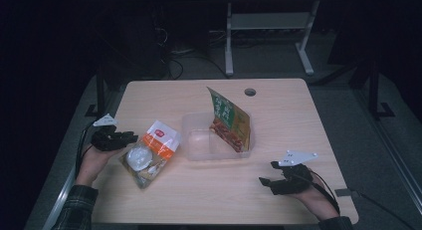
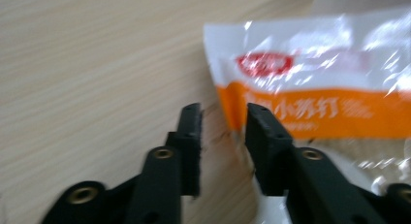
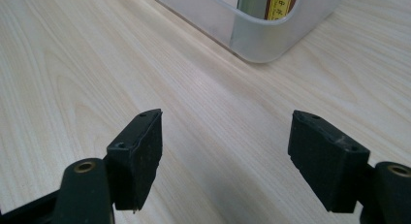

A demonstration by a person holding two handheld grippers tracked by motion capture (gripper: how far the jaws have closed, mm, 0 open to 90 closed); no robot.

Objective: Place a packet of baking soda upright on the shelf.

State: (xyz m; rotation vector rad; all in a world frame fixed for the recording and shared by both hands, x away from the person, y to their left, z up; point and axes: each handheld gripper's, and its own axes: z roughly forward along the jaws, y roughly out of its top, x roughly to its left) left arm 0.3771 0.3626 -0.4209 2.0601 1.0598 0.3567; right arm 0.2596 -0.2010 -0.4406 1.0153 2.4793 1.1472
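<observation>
Snack packet [image 1: 151, 153], orange-and-white, flat on table [image 1: 278, 110], just ahead of left gripper [image 1: 130, 137], long axis slanting away; jaws parted, pinching nothing; right gripper [image 1: 265, 181] wide open, farther off.

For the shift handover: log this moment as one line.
left tool: open, at edge of orange-and-white snack bag | right tool: open, empty, over table | green-and-orange packet: leaning in clear container

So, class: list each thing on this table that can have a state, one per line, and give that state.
Orange-and-white snack bag: sealed, lying flat on the table.
Clear plastic tub: open, no lid.
Green-and-red packet: standing tilted inside the tub.
Left gripper: jaws slightly apart at the bag's edge, gripping nothing.
Right gripper: jaws wide, empty.
</observation>
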